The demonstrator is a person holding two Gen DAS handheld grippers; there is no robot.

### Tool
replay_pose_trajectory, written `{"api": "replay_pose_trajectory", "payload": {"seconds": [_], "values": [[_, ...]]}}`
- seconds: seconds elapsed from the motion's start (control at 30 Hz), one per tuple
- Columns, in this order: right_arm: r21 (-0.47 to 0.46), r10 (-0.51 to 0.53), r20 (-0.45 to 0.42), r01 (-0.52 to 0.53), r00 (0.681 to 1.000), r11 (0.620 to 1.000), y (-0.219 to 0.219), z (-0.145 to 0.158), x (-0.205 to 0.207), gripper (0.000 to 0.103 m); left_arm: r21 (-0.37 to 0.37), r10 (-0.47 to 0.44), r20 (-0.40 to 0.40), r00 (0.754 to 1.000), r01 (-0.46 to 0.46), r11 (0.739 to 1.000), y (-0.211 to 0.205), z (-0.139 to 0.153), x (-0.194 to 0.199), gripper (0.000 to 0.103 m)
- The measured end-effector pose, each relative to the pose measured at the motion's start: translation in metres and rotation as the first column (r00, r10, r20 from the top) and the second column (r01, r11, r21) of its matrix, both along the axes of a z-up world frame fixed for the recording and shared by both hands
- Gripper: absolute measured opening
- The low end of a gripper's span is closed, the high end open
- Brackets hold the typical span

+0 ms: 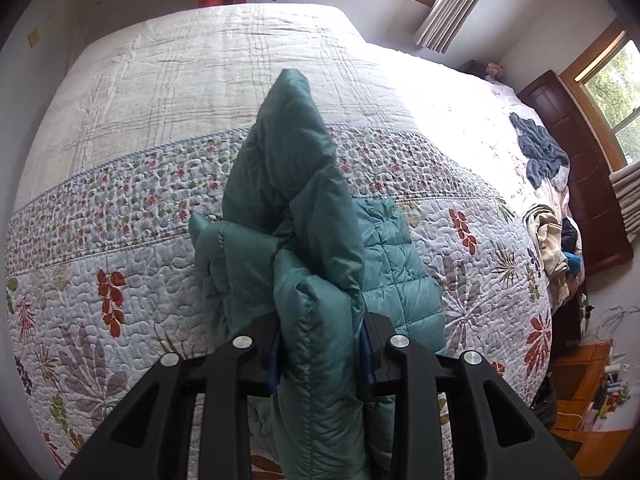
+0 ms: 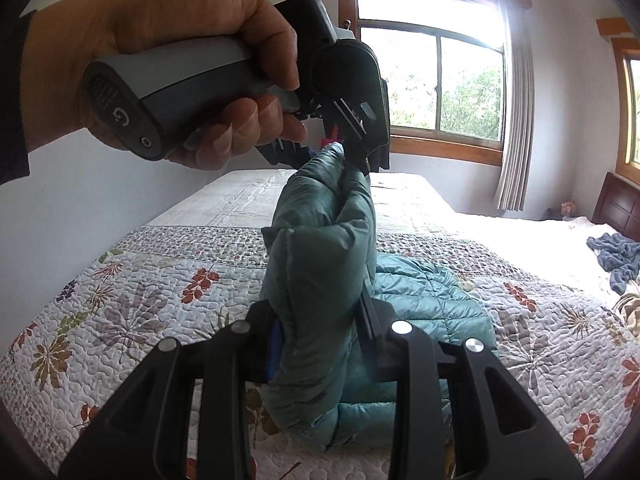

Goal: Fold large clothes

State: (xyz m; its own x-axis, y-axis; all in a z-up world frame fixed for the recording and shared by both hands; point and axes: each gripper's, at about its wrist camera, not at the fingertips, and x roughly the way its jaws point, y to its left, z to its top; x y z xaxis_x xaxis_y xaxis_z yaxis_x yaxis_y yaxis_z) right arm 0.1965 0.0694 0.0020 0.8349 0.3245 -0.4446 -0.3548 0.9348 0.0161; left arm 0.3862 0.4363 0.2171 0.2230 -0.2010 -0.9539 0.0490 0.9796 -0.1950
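A teal quilted down jacket (image 1: 304, 216) is held up above the floral bedspread (image 1: 120, 240), its lower part (image 1: 400, 280) resting on the bed. My left gripper (image 1: 320, 356) is shut on a thick fold of it. In the right wrist view my right gripper (image 2: 320, 340) is shut on another padded fold of the jacket (image 2: 324, 248), which rises upright between the fingers. Above it a person's hand (image 2: 168, 48) holds the left gripper (image 2: 352, 152), which pinches the jacket's top edge.
The bed fills both views, with a plain white quilted part (image 1: 200, 64) at the far end. A blue-grey garment (image 1: 540, 148) and other clothes (image 1: 556, 252) lie by the dark wooden headboard (image 1: 580, 160). Windows (image 2: 432, 80) with curtains stand behind the bed.
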Motion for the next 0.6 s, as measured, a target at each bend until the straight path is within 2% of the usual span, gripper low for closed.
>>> {"api": "replay_pose_trajectory", "payload": {"seconds": [0.6], "values": [[0.113,-0.077,-0.103,0.088,0.992,0.990,-0.073,-0.033,0.018,0.030,0.078,-0.042,-0.040,0.998,0.045,0.996,-0.088,-0.052,0.016,0.030]]}}
